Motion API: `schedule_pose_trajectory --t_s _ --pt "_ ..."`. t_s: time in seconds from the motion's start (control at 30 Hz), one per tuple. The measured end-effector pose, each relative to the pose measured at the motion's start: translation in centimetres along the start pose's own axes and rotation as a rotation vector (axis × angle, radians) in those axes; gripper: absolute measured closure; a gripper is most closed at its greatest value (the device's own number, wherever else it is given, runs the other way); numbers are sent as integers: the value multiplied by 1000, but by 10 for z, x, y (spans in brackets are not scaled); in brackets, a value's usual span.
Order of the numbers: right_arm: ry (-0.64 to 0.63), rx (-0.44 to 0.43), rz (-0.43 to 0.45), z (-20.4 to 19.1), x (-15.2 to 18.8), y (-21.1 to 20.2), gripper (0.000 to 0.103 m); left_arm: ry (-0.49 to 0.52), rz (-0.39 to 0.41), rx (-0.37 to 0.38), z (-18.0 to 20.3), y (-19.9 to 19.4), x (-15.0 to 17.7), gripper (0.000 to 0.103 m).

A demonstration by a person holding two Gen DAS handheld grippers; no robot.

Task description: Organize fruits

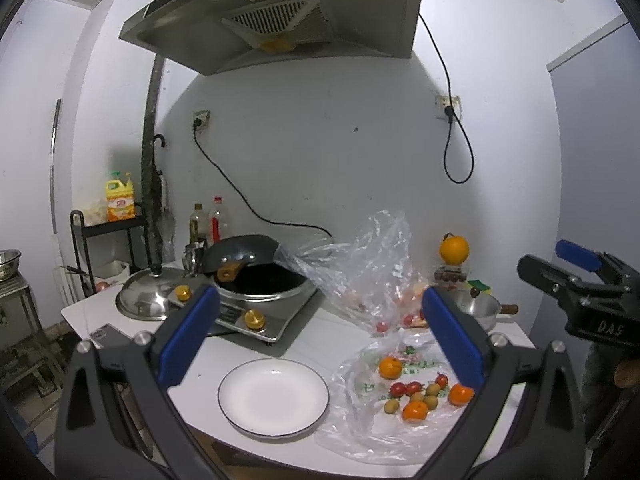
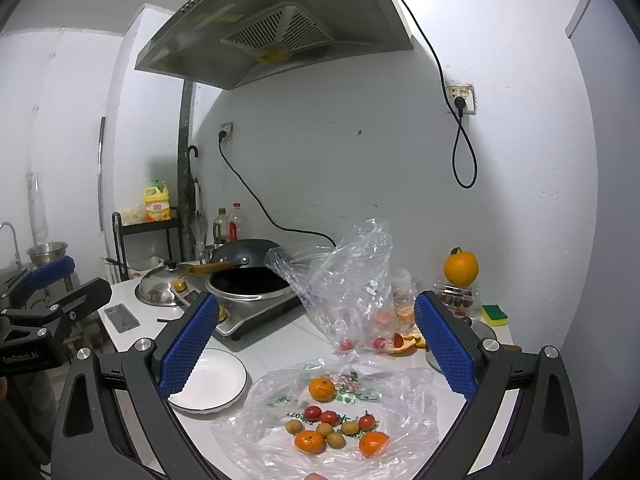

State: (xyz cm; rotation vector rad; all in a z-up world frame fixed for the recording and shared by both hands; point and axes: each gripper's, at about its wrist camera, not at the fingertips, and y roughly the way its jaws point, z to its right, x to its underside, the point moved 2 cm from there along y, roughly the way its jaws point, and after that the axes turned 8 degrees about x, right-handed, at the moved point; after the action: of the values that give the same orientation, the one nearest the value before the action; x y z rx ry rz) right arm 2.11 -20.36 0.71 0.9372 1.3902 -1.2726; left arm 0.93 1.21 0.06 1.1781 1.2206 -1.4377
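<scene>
Left claw (image 1: 316, 336), right claw (image 2: 316, 344): black frames, blue textured pads (image 2: 188, 348), silver screws; white lettering on bodies.

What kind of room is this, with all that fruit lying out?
Most likely a small home kitchen. A range hood hangs over a wok on a countertop cooker, and cooking oil bottles stand by the wall.

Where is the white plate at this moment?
The white plate sits empty on the counter near its front edge, in front of the induction cooker. In both views it lies just left of the flattened plastic bag holding the loose fruits.
</scene>
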Motion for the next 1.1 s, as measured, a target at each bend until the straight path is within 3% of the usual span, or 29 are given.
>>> schedule_pose_trajectory --t_s 1.1 --pt "-7 -12 -20 -9 -3 7 3 -16 -11 4 -9 7 10 1"
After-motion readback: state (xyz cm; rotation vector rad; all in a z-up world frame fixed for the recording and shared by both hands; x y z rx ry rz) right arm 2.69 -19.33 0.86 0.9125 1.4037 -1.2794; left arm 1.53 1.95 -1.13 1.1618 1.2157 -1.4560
